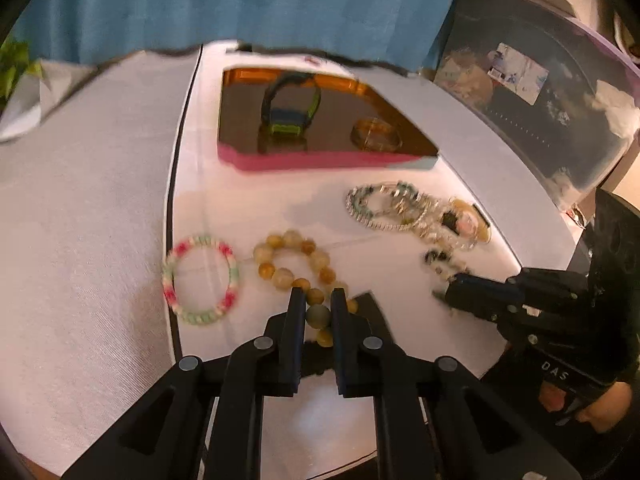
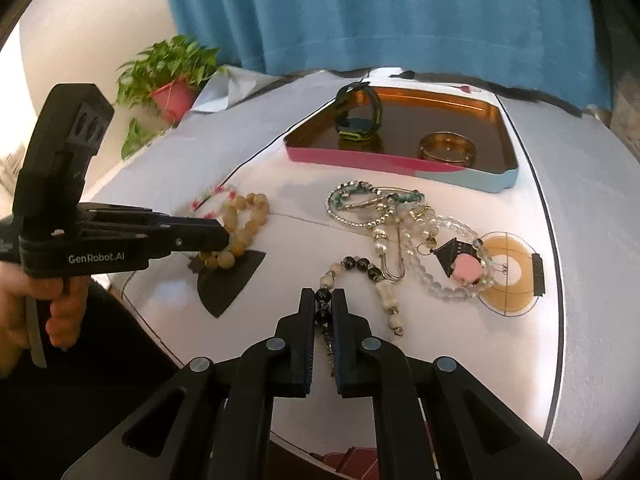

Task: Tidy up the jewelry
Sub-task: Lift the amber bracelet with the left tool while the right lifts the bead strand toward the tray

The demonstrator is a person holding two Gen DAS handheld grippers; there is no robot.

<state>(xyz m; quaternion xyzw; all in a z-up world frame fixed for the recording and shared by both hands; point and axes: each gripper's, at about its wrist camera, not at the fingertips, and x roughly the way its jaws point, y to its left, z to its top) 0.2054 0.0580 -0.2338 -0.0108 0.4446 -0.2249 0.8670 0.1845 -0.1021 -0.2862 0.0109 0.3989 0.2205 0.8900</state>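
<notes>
Left wrist: left gripper (image 1: 318,300) fingers clamp amber round-bead bracelet (image 1: 292,264); right gripper (image 2: 323,300) grips black-and-cream bead strand (image 2: 362,266). Lift both slowly toward 12 o'clock copper-lined tin tray (image 2: 506,136).

Left wrist view: mounted behind the left gripper (image 1: 317,300), facing forward and down along its fingers, close above the white tabletop (image 1: 100,220). The right gripper (image 1: 444,294) enters from the right edge.

Right wrist view: mounted behind the right gripper (image 2: 324,300), same downward pitch, equally close. The left gripper (image 2: 224,236) enters from the left.

Shared field: the tin tray (image 1: 320,162) (image 2: 400,166), amber bead bracelet (image 1: 288,264) (image 2: 248,216), jewelry pile (image 1: 404,210) (image 2: 392,216) and blue curtain (image 1: 240,0) (image 2: 400,12).
</notes>
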